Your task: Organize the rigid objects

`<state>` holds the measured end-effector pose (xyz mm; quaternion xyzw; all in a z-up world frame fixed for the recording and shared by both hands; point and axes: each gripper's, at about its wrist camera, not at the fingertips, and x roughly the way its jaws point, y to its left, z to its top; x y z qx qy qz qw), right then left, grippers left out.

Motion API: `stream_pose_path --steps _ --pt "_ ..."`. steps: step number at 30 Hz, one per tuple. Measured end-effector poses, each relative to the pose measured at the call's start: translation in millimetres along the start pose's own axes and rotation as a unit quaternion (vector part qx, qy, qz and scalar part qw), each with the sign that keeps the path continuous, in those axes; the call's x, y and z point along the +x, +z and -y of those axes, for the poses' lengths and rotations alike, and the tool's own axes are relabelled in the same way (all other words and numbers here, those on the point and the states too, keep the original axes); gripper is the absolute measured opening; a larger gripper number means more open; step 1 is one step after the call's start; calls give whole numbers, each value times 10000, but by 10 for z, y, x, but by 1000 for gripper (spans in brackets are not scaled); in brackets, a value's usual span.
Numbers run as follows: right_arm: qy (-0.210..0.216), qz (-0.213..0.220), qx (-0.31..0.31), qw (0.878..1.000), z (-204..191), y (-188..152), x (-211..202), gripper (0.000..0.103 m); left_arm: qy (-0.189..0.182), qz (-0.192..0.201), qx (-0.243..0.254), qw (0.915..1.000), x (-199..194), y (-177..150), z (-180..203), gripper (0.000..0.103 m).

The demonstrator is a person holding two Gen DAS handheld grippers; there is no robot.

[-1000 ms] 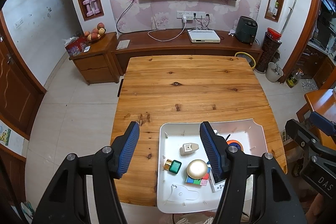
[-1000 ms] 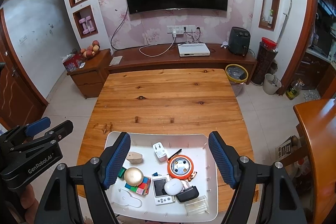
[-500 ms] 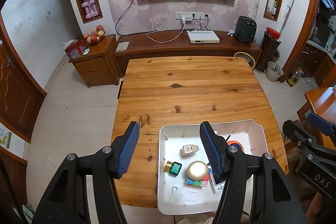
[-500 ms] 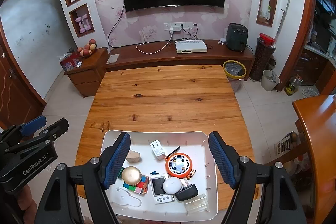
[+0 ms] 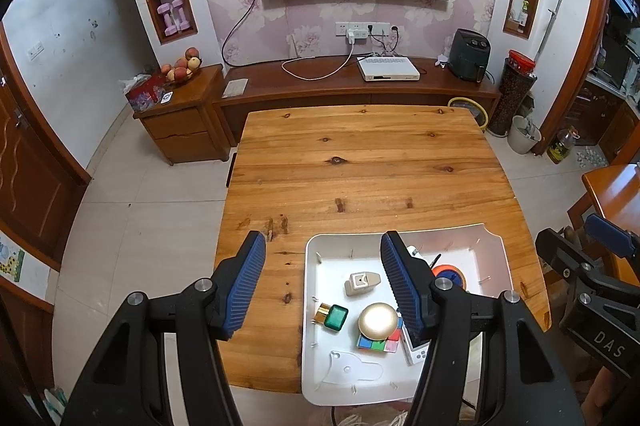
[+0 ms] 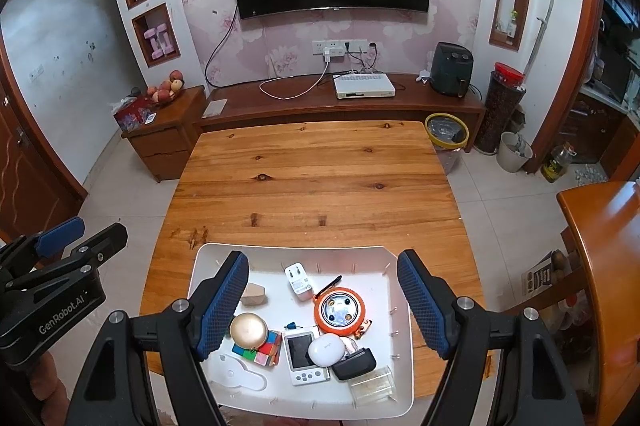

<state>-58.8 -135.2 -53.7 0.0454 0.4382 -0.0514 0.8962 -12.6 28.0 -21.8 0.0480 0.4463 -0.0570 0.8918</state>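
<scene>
Both tongs, left (image 5: pixel 322 282) and right (image 6: pixel 320 302), apart, empty; tray (image 6: pixel 400 346) long axis crosswise.

The tabletop (image 6: pixel 312 186) is varnished knotty wood with a soft sheen. The tray (image 6: pixel 208 262) is smooth white plastic. The dome (image 6: pixel 248 330) looks like brushed gold metal.

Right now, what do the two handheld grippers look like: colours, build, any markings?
Both are matte black angular frames with silver pivot bolts and two fingers faced with ribbed blue pads. The left gripper shows white "GenRobot.AI" lettering on its side; the right gripper shows "DAS". No cables or sleeves are visible.
</scene>
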Motion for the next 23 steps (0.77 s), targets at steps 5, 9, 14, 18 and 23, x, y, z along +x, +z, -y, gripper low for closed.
stream_pose_path --steps 5,9,14,18,23 --pt "0 6 3 10000 -5 2 0 78 -1 -8 6 10000 0 -5 1 64" --pt "-4 1 0 10000 -5 -5 -2 78 -2 -3 12 10000 -3 8 -10 64" --pt "-13 1 -7 10000 0 -15 4 78 -5 -6 20 10000 -5 -21 1 64" --pt "-8 -1 -15 10000 -10 -26 1 78 -30 -34 25 10000 -10 -16 -83 64" --pt "-13 -6 -13 10000 -8 -31 6 78 -23 -79 19 10000 10 -14 -152 64"
